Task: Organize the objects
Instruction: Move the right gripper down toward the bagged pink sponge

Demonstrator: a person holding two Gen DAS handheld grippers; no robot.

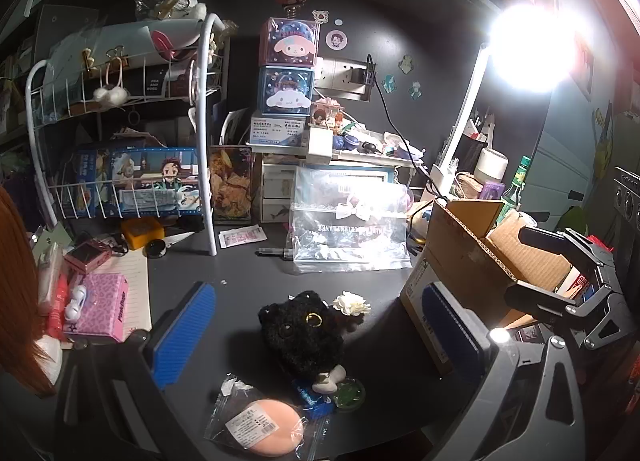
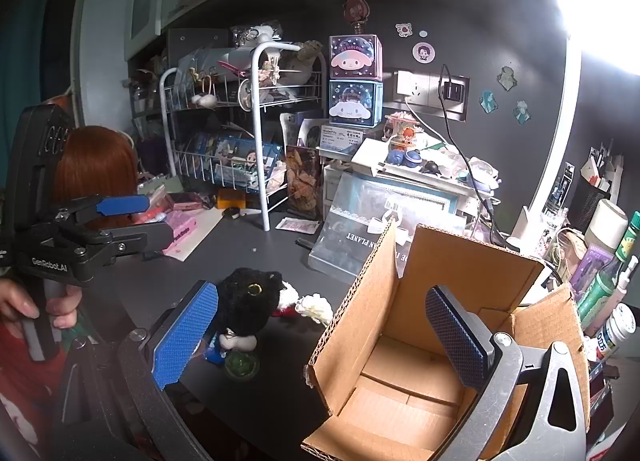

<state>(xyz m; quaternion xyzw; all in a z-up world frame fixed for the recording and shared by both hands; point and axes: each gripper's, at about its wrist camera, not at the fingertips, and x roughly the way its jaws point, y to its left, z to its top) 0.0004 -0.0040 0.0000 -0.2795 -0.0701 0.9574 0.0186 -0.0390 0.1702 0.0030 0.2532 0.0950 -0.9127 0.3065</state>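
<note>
Broadly, left to right across the desk:

Pink box (image 1: 105, 307): far left on the dark desk (image 1: 248, 273), well apart from the loose items and from both tools.

Left gripper (image 1: 320, 331): both blue pads stand wide apart with nothing between them but air; it tilts down toward the desk front.

Puff packet (image 1: 260, 423): a peach sponge in clear wrap, nearest the camera, low between the left fingers' lines and slightly toward the left pad.

Black plush cat (image 1: 300, 335): directly ahead of the left gripper, centred in its gap but not touched. Its long axis runs from upper left to lower right in the left wrist view, so it lies slantwise across the opening rather than square to it.

White flower (image 1: 352, 304): just beside the plush's head, on its right.

Green disc (image 1: 350, 393): touching or just beside the plush's lower end, next to a small blue wrapper (image 1: 314, 397).

Nearer hand: my judgement is the left; in the right wrist view the plush (image 2: 244, 301) sits outside the right tool's left pad, off to the side.

Right gripper (image 2: 320, 337): pads also spread wide, holding nothing, aimed down into the box.

Cardboard box (image 2: 420, 393): open-topped, flaps up, apparently empty inside, right of the loose items; a likely destination.

Coming move: probably a small wrist turn to square the left pads to the plush's narrow width.
</note>
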